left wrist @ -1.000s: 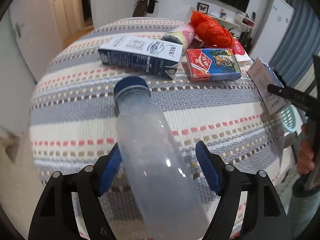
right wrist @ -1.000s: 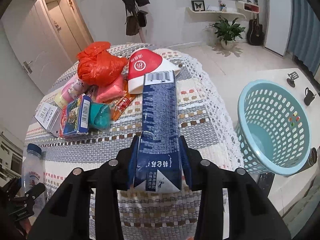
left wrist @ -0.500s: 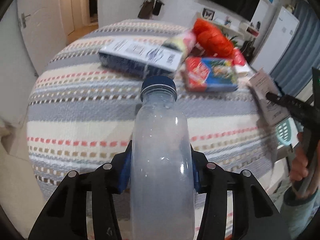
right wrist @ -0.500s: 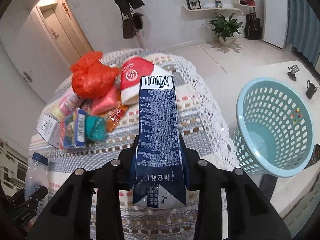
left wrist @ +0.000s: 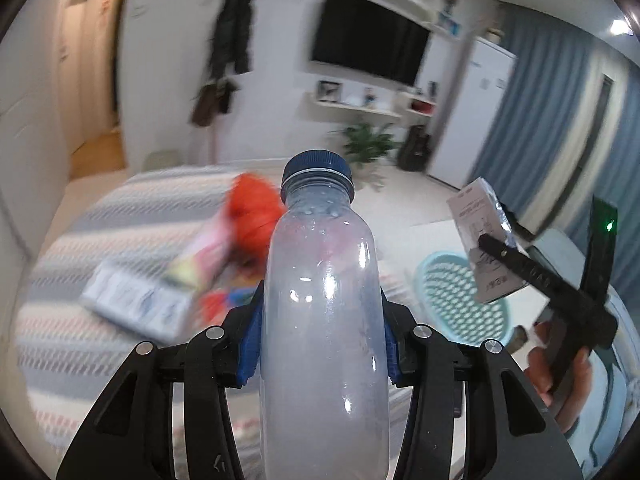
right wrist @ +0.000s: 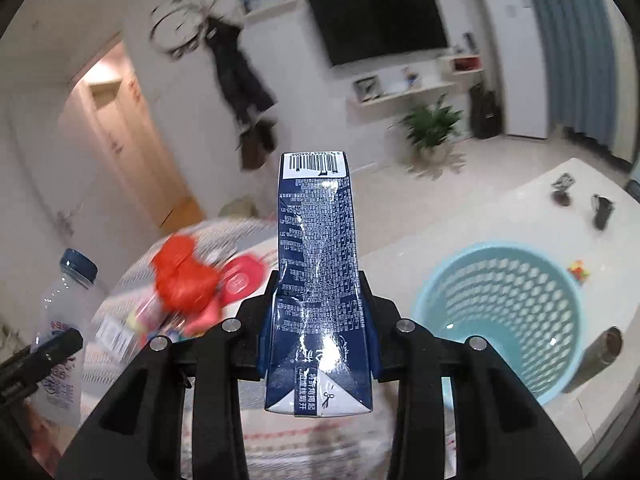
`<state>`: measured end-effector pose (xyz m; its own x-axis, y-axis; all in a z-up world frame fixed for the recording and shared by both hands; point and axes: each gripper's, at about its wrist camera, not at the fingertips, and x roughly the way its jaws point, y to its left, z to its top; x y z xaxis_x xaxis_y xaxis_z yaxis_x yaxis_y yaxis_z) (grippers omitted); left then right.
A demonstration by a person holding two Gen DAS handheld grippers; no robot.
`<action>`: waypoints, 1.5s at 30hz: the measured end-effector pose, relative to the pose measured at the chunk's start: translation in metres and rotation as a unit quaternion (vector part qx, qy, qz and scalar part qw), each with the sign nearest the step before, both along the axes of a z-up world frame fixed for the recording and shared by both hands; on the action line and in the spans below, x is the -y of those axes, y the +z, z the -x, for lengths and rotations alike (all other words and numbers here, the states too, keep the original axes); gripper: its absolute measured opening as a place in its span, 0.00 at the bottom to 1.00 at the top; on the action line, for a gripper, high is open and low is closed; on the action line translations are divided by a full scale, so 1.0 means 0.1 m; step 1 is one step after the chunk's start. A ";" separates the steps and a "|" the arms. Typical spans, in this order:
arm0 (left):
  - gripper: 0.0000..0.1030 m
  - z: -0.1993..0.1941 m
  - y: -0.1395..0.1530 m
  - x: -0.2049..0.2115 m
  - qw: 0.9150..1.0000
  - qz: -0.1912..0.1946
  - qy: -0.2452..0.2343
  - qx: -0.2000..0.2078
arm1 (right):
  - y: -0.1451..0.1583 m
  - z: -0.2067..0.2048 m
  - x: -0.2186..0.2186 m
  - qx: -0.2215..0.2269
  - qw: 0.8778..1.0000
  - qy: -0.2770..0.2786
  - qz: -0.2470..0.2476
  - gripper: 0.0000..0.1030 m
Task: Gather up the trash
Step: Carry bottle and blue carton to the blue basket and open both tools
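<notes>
left gripper [left wrist: 322,344] clamping a cloudy plastic bottle [left wrist: 324,320], cap pointing to 12 o'clock, lifted off the striped table [left wrist: 60,340]; right gripper [right wrist: 318,332] clamping a dark-blue carton [right wrist: 318,280], barcode end at 12 o'clock; teal basket [right wrist: 500,312] sitting at 3 o'clock of the carton, on the floor

Ahead of you a dark television [right wrist: 378,20] hangs on a white wall [left wrist: 280,80], with white shelves [right wrist: 400,88] under it and more above. To its left you see a dark coat [left wrist: 232,28] on a hook, and further left a lit doorway [right wrist: 132,152] with a wooden floor. To the right stand a white refrigerator [right wrist: 510,48] and blue curtains [left wrist: 540,120]. A potted plant [right wrist: 434,124] and a guitar [right wrist: 486,110] rest on the pale tiled floor [right wrist: 460,208].
</notes>
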<state>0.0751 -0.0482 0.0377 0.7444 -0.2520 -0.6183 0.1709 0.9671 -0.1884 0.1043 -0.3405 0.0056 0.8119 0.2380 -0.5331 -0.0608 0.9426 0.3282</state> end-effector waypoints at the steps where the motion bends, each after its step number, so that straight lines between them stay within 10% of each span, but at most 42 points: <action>1: 0.44 -0.05 0.01 0.11 1.000 -0.002 -0.013 0.001 | 0.00 0.01 0.12 0.002 1.000 -0.019 0.003 0.31; 21: 0.45 -1.24 -0.99 2.22 0.977 -0.001 -0.192 -0.090 | -1.34 -0.27 1.47 -0.192 0.962 -0.194 -0.016 0.32; 32: 0.45 -1.51 -1.50 2.52 0.970 -0.026 -0.195 -0.144 | -1.65 -0.29 1.62 -0.233 0.948 -0.213 -0.033 0.39; 37: 0.63 -1.48 -1.43 2.40 0.973 -0.005 -0.188 -0.133 | -1.59 -0.25 1.74 -0.222 0.949 -0.219 -0.043 0.51; 45: 0.64 -1.23 -1.18 2.22 0.978 0.012 -0.182 -0.104 | -1.47 -0.16 1.70 -0.213 0.952 -0.219 -0.031 0.51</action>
